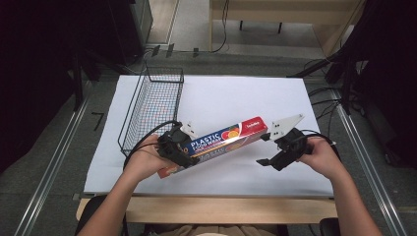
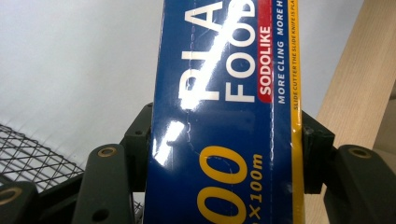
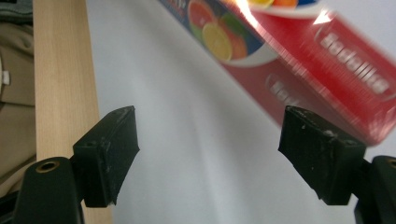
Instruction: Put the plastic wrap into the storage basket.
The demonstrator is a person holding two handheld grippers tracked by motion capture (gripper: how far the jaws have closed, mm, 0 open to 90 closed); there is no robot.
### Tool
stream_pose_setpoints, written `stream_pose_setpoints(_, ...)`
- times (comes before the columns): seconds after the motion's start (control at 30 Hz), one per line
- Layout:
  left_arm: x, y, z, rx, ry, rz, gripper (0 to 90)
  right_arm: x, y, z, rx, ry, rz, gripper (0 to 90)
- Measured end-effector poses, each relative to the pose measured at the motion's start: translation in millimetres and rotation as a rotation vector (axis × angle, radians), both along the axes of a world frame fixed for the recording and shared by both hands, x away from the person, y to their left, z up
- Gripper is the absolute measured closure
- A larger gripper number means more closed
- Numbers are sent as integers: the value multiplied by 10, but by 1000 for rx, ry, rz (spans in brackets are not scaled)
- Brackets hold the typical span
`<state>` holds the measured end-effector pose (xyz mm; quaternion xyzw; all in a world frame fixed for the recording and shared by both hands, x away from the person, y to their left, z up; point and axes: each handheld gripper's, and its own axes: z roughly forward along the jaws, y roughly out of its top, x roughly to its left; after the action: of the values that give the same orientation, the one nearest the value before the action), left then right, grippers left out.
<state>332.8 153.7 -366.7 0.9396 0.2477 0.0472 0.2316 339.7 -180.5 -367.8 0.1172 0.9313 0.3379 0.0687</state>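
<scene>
High view: left hand-held gripper (image 1: pixel 183 146) clamps wrap box (image 1: pixel 221 139) | right hand-held gripper (image 1: pixel 266 149) agape

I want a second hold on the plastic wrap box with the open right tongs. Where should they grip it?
Probably the red end of the plastic wrap box, across its narrow faces, coming from its free right side. The right tongs are open just below it; the left tongs already clamp the blue part.

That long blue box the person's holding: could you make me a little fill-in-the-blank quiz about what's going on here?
1. The left gripper is shut on the ____ box.
2. The right gripper has its jaws ____.
3. The wire basket sits on the table's ____ side.

Missing words: plastic wrap; open; left
</scene>
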Motion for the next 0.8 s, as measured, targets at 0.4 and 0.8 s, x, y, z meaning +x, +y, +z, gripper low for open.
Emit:
stream_pose_setpoints(0.4, 66, 118, 164, -45, -23, 46, 404, 89, 18, -315, -47, 15, -100, 205)
stream_pose_setpoints(0.8, 136, 188, 259, -59, -25, 85, 405, 157, 148, -516, -51, 36, -178, 204)
